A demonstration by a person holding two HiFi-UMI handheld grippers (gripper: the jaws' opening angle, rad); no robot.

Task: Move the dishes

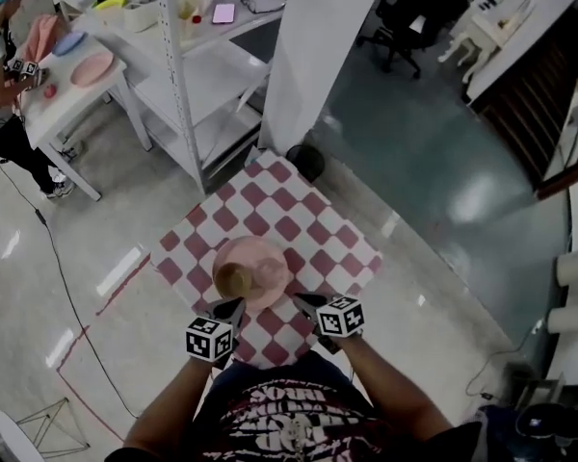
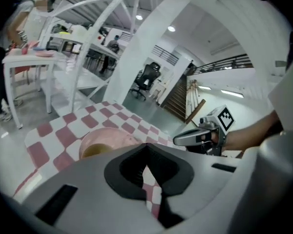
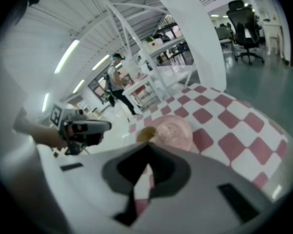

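One pink plate (image 1: 265, 269) sits near the middle of the checked table (image 1: 313, 234), a little toward the edge closest to the person. A small yellow-brown cup (image 1: 235, 279) stands on the left part of the plate. The table top is all red and white squares.

The left gripper (image 1: 227, 309) is by the near rim of the plate, on the cup's side. Its jaws are pressed together and there is nothing between them. The right gripper (image 1: 306, 302) is by the near rim on the other side. Its jaws are pressed together too, with nothing in them. In both gripper views the plate lies out past the jaw tips, not touching them. Each gripper has a cube with black and white squares on it, and a bare arm reaches out behind each one.

Past the far corner of the table stands a big white post (image 1: 318, 56), with a round black thing (image 1: 306, 160) on the floor at its foot. A white shelf rack (image 1: 185, 85) stands to the left of the post. Further left is a small white table (image 1: 96, 89) with another pink plate (image 1: 91, 67) and a blue plate (image 1: 69, 42) on it. Another person (image 1: 0, 85) stands at that table. A black chair (image 1: 414, 17) is far off on the green floor.
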